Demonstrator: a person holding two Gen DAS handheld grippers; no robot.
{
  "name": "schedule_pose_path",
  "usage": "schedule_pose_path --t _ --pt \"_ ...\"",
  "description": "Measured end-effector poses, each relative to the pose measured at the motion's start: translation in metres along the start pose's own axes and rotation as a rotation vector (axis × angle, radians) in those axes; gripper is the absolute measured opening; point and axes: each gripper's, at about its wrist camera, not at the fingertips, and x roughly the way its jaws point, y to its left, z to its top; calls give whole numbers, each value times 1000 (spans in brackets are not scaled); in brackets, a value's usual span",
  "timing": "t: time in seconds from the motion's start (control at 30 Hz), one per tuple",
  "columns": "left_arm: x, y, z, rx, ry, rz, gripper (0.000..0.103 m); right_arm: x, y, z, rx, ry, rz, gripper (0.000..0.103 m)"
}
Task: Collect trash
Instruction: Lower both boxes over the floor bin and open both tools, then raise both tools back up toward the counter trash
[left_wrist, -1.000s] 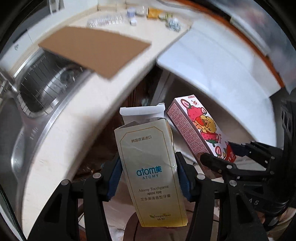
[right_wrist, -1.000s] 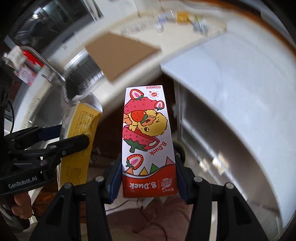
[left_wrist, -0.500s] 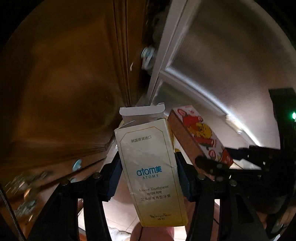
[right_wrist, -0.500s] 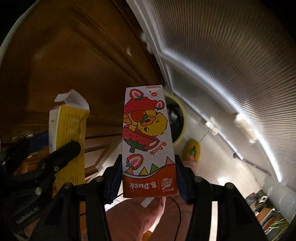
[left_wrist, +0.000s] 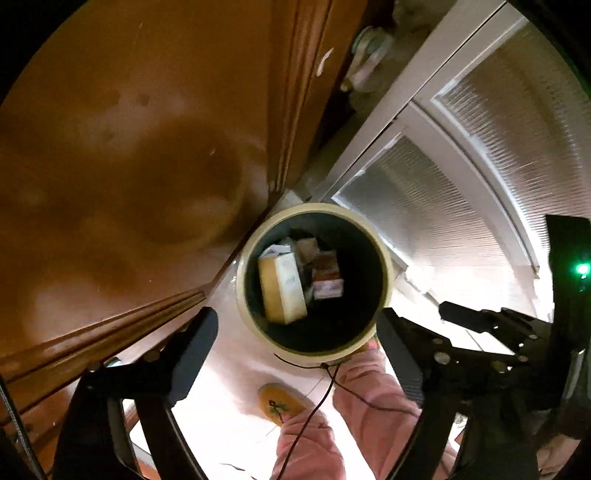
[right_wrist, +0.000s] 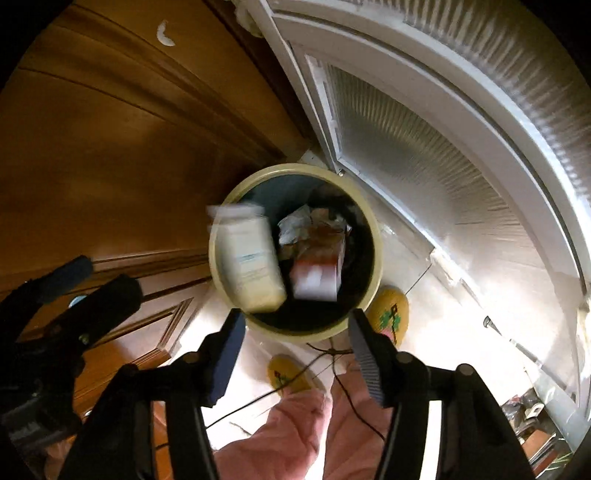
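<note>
A round cream-rimmed trash bin stands on the floor below both grippers; it also shows in the right wrist view. The yellow toothpaste box and the red strawberry box lie inside it among crumpled trash. In the right wrist view the toothpaste box and the strawberry box are blurred over the bin's mouth. My left gripper is open and empty above the bin. My right gripper is open and empty too. The right gripper also shows at the right of the left wrist view.
A brown wooden cabinet door stands left of the bin. A white frosted-glass door stands to its right. The person's pink trousers and yellow slippers are near the bin on the pale floor.
Both grippers opened and let go of their boxes. The toothpaste box and the strawberry box dropped into the bin. The views tilted down onto the bin.
</note>
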Motion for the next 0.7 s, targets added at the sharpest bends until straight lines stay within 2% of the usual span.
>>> schedule_pose_path --t 0.17,0.37,0.5,0.7 --pt "-1 -7 -8 62 -4 36 88 -4 -6 -6 0 10 0 60" --pt "-23 -21 -14 120 -23 53 88 -21 -3 -9 -21 -15 12 60" --pt "-61 -31 -21 123 -44 45 88 -41 0 -12 -19 -32 27 60" --pt "-131 -47 -34 171 -108 45 88 -97 14 -26 -43 -72 45 60"
